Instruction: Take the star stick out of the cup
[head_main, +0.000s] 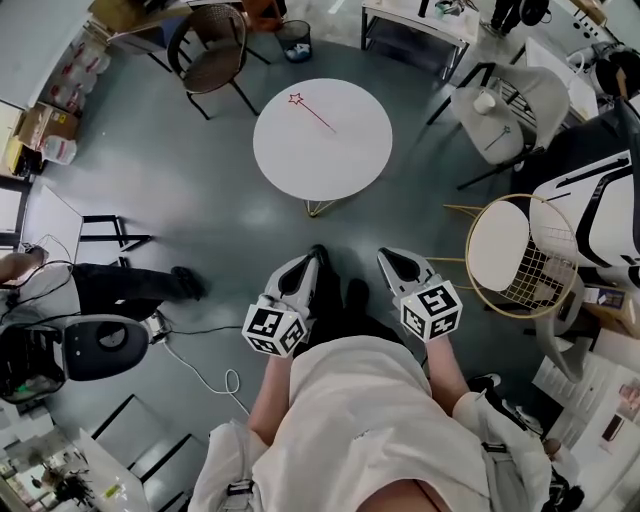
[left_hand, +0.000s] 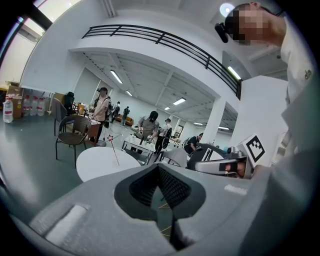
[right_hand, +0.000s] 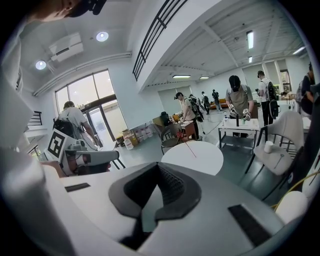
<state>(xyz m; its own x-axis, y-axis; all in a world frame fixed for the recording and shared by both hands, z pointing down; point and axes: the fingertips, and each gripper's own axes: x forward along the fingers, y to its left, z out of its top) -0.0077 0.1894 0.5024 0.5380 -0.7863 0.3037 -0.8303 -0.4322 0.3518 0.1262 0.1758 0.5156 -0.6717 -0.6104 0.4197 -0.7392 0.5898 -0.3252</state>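
The star stick (head_main: 312, 112), a thin pink rod with a red star at its far end, lies flat on the round white table (head_main: 350, 160); no cup shows on the table. The stick also shows on the table in the left gripper view (left_hand: 114, 151) and the right gripper view (right_hand: 190, 148). My left gripper (head_main: 313, 258) and right gripper (head_main: 386, 258) are held side by side close to the person's body, well short of the table. Both point toward it. Each has its jaws shut with nothing between them (left_hand: 159, 167) (right_hand: 159, 167).
A black chair (head_main: 210, 50) stands behind the table and a white chair (head_main: 510, 110) to its right. A gold wire basket table (head_main: 520, 250) is near my right gripper. A cable (head_main: 215, 370) runs over the floor at left. Several people stand in the background.
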